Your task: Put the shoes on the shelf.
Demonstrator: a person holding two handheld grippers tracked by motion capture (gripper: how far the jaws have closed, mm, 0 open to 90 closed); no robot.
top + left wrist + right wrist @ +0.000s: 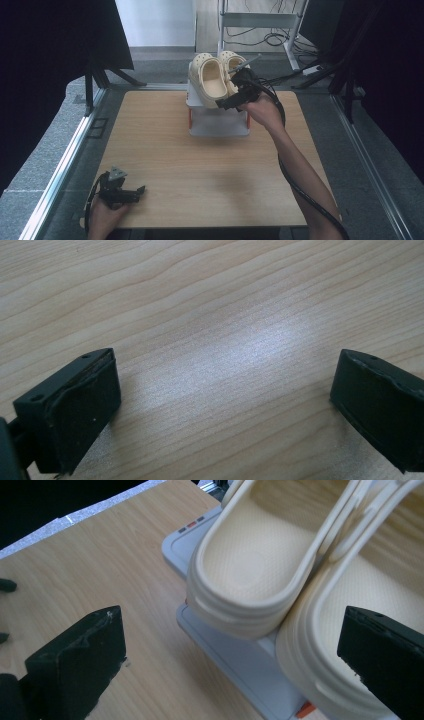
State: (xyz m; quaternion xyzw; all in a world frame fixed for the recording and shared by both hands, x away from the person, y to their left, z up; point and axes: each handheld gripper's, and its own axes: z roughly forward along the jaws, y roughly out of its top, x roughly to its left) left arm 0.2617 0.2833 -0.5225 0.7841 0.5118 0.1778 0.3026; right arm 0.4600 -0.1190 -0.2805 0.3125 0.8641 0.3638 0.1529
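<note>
Two cream clogs stand side by side on a grey rack (220, 125) at the far middle of the table. The left clog (207, 80) (250, 565) and the right clog (231, 62) (330, 630) have their heels overhanging the rack (235, 665). My right gripper (234, 91) (230, 655) hovers at the clogs' heels, open wide, its pads pressing on nothing. My left gripper (135, 192) (225, 405) rests low over the wood at the near left corner, open with only bare tabletop between its jaws.
The wooden table (200, 170) is framed by metal rails (65, 160) on both sides. Behind the rack stands a white metal frame (260, 20) with cables on the floor. A black cable (300, 190) trails along the right forearm.
</note>
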